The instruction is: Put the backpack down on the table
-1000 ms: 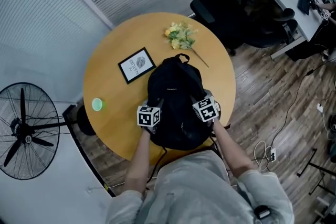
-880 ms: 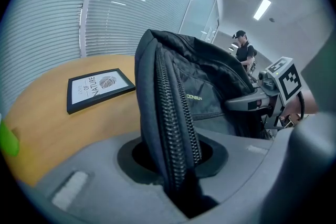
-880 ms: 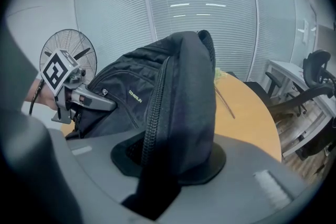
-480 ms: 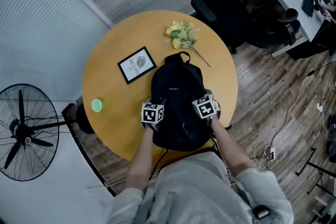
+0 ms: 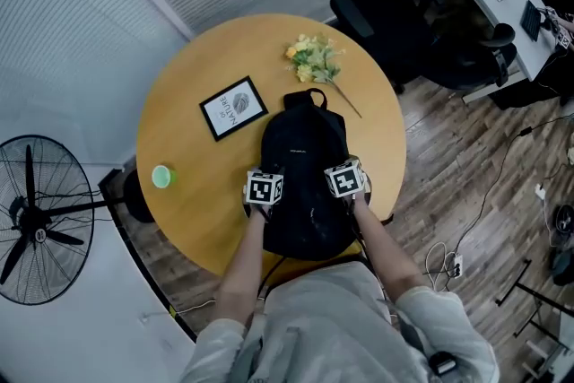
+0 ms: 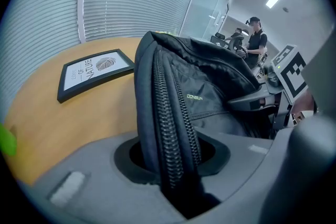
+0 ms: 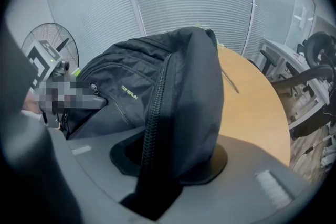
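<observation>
The left gripper and right gripper, at centre frame in the head view, each pinch a zippered side fold of the black backpack, their jaws opening. The backpack lies on the round table, below the flowers and right of the framed picture.

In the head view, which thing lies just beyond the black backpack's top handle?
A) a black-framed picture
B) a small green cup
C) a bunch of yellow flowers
C: the bunch of yellow flowers lies on the round wooden table right past the handle of the black backpack.
</observation>
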